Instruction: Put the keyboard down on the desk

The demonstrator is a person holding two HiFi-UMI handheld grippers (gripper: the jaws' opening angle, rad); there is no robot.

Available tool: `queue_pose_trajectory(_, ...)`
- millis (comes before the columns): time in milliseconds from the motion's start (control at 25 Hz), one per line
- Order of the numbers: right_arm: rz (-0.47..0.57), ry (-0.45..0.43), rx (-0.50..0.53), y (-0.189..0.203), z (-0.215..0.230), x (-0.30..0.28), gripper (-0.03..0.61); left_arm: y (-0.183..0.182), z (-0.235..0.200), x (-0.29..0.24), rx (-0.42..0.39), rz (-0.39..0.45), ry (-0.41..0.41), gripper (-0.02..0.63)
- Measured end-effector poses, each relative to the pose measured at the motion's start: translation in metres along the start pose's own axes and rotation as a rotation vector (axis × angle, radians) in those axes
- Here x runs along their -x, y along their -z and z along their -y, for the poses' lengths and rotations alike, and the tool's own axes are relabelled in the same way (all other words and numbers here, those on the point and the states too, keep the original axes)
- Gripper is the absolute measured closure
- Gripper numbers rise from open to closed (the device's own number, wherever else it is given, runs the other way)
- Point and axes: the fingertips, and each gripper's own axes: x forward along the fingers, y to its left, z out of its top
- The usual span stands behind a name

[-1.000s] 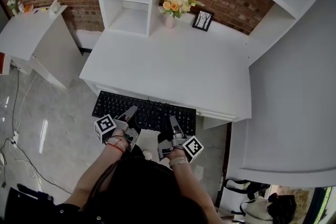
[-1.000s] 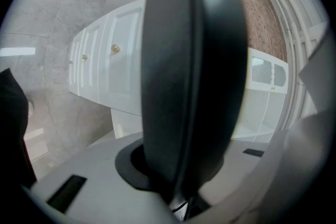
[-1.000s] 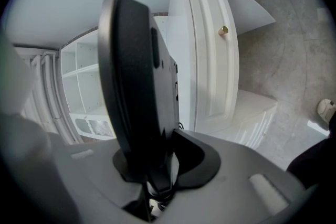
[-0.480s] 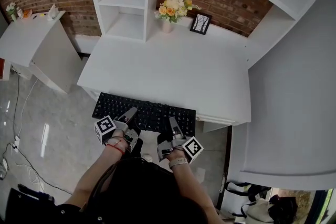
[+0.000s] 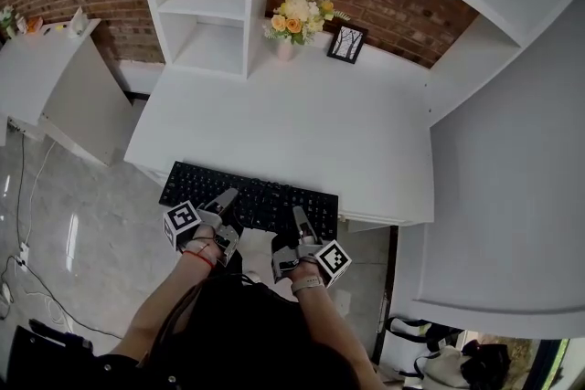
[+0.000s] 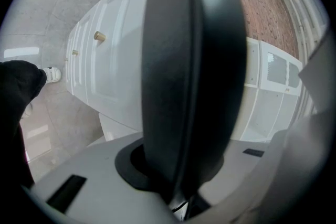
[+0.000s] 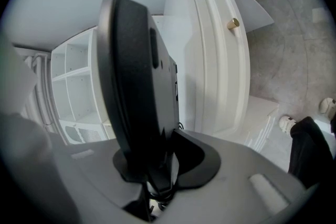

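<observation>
In the head view a long black keyboard [image 5: 249, 199] hangs level at the front edge of the white desk [image 5: 292, 119], its far edge overlapping that edge. My left gripper [image 5: 226, 204] is shut on the keyboard's near edge left of middle. My right gripper [image 5: 298, 220] is shut on the near edge right of middle. In the left gripper view the keyboard [image 6: 189, 71] stands edge-on between the jaws of the left gripper [image 6: 181, 176]. It shows the same way as a dark slab, the keyboard [image 7: 131, 86], in the right gripper [image 7: 152, 176].
A flower vase [image 5: 292, 21] and a small picture frame [image 5: 346, 42] stand at the desk's back, under white shelves [image 5: 196, 5]. A white side table [image 5: 46, 68] is at the left, a white unit [image 5: 512, 169] at the right. Desk drawers carry brass knobs [image 6: 97, 36].
Both grippers have carried the keyboard a little forward toward the desk. Its far edge now overlaps the desk's front edge slightly more. The grips are unchanged.
</observation>
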Motion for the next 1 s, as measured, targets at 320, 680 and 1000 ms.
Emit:
queue_pose_trajectory(320,0.011,0.026,-0.022,0.003,0.001,-0.035,0.508,-0.03,0.003,-0.022,0.013,-0.006,-0.036,0.54)
queue_pose_trajectory(680,0.036,0.06,-0.046,0.0,0.004,-0.067,0.508,-0.051,0.007,-0.047,0.028,-0.021,-0.065,0.54)
queue_pose_trajectory(1000,0.057,0.048,-0.071,-0.004,-0.002,-0.094,0.508,-0.068,0.022,-0.071,0.0,-0.035,-0.07,0.539)
